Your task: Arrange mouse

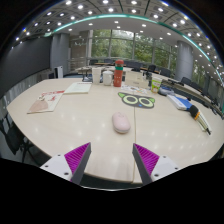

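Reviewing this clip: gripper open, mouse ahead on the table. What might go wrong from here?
1. The mouse lies beyond the open gripper, not between the fingers; closing early would probably miss it.
2. Its rounded shell may slip from the pads.
3. The table's seam runs beside the mouse; sliding it could catch there.

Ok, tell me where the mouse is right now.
In the gripper view the mouse lies on the table, ahead of the open fingers and apart from them, nearer than the green-rimmed mat.
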The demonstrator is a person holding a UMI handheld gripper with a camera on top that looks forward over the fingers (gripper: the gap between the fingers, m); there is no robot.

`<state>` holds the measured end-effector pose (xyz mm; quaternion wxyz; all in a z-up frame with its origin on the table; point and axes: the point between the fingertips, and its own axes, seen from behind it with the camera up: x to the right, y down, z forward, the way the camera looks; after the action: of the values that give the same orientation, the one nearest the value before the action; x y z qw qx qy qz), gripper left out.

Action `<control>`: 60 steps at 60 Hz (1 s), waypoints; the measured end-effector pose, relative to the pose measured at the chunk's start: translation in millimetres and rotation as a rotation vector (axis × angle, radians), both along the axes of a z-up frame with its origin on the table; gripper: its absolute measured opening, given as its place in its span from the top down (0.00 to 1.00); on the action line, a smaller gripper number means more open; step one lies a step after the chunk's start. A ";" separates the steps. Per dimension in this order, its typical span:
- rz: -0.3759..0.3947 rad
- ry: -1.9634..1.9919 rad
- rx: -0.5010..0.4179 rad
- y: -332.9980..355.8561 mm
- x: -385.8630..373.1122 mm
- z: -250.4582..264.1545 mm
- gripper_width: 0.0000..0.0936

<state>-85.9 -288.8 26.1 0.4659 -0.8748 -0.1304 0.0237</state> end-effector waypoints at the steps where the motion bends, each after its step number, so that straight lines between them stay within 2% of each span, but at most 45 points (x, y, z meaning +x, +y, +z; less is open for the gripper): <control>1: -0.003 0.001 -0.002 9.0 0.9 -2.6 0.10; 18: -0.060 0.000 -0.017 125.3 5.4 -32.4 0.13; 25: -0.036 0.002 -0.012 149.4 -3.0 -34.8 0.28; 29: -0.033 0.005 -0.020 157.2 -7.3 -35.9 0.45; 44: -0.069 -0.028 -0.067 160.8 -9.2 -35.9 0.63; 49: -0.082 -0.003 -0.085 162.1 -9.8 -30.8 0.66; 60: -0.124 0.033 -0.007 200.2 3.0 33.9 0.66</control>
<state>-82.9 -88.6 60.0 0.4653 -0.8825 -0.0681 0.0097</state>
